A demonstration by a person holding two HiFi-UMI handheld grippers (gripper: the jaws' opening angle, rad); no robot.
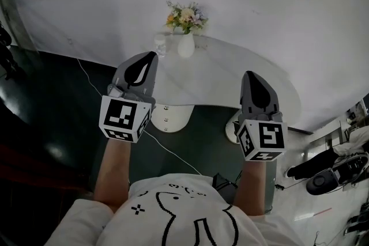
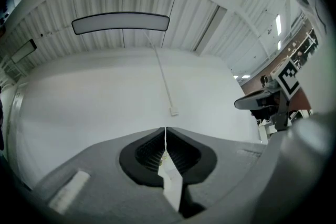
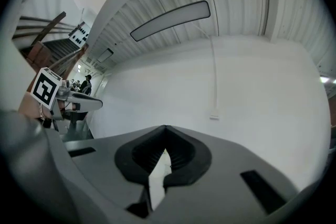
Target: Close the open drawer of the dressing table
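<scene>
Your left hand-held gripper (image 1: pixel 151 55) is closed with nothing in it. Its own view shows the jaws pressed together and only bare white wall (image 2: pixel 105 107) beyond, so it's aimed above the job. It hangs over the left end of the surface (image 1: pixel 219 75), tip near the glass jar (image 1: pixel 161 45) and the vase of flowers (image 1: pixel 185 43) at the far edge.

Now the drawer. I can't make it out for certain. My best guess is the white rounded piece (image 1: pixel 170 117) that juts out under the near edge, left of middle, just below that gripper. A similar piece (image 1: pixel 233 129) shows under the near edge to the right, so check which one is really open.

Your right hand-held gripper (image 1: pixel 249 74) is also closed and empty, poised over the near right part of the surface and pointing at the wall as well.

My advice is to tip a gripper down until the drawer front fills its view. Keep the jaws together so they make a blunt pusher. Meet the front at its middle and press straight in, or it may skew and jam. Keep well clear of the vase.
</scene>
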